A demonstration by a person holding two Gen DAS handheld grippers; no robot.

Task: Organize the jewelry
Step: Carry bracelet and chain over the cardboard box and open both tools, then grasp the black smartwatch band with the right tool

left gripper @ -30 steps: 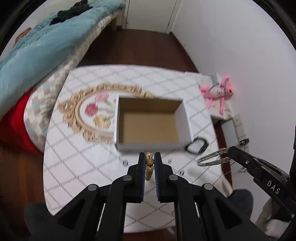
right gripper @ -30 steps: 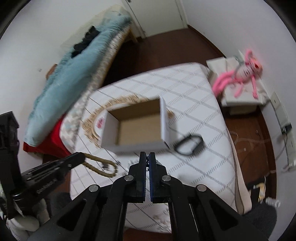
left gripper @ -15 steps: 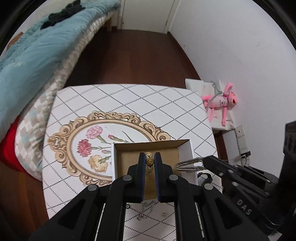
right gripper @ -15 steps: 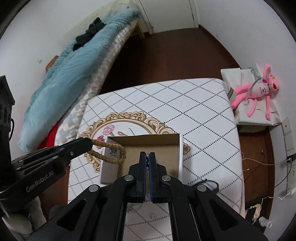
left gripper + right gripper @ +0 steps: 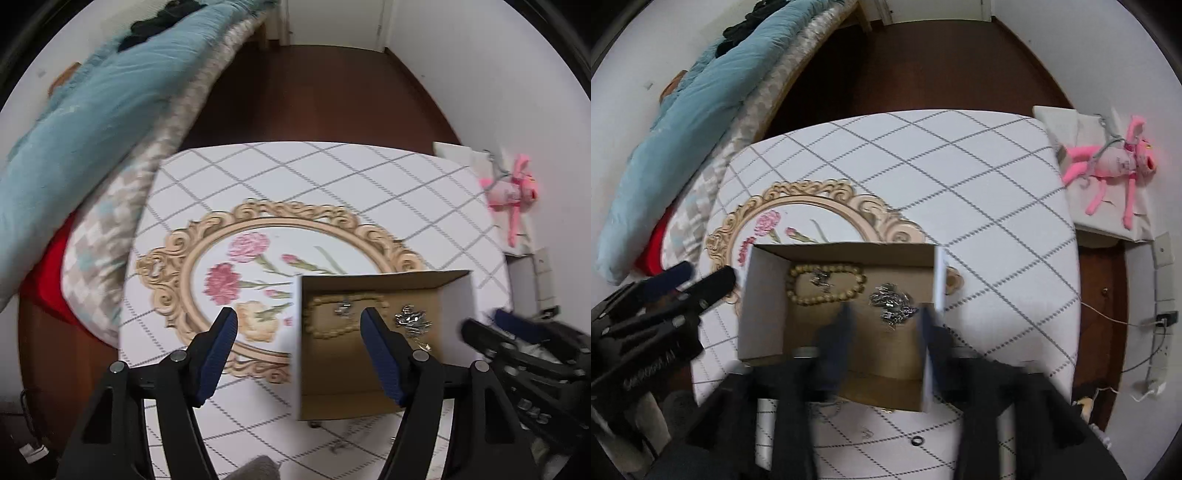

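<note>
A: Status of the sort?

B: Two pieces lie in the cardboard box (image 5: 846, 317). A bead bracelet (image 5: 827, 284) is flat on the box floor toward its left side, with a small metal bit inside its loop. A tangle of silver chain (image 5: 892, 299) lies to the right of it, near but apart.

A: Fingers?

B: The left gripper (image 5: 299, 325) is spread wide and empty, hanging above the box's left wall with one finger over the counter and the other over the box. The right gripper (image 5: 884, 325) is also parted and empty, hovering over the near half of the box; its fingers are motion-blurred, but the gap is plain.

A: What's left?

B: I'd judge this about midway or later. On the counter (image 5: 960, 177) in front of the box I see a small dark ring (image 5: 918, 440) and a few small pale bits (image 5: 866, 432), likely earrings or studs; too blurred to name. Those look like the next pickups. Small, flat items; the fingers would need to close low against the cloth.

A: Surface and room?

B: The counter carries a white cloth with grey diamond lines and a printed gold oval frame with pink flowers (image 5: 243, 266); the box overlaps that print's edge. A bed with a teal quilt (image 5: 701, 96) stands at the left, beside the counter. Dark wood floor (image 5: 923, 66). A pink plush toy (image 5: 1115, 162) rests on a low white stand at the right.
</note>
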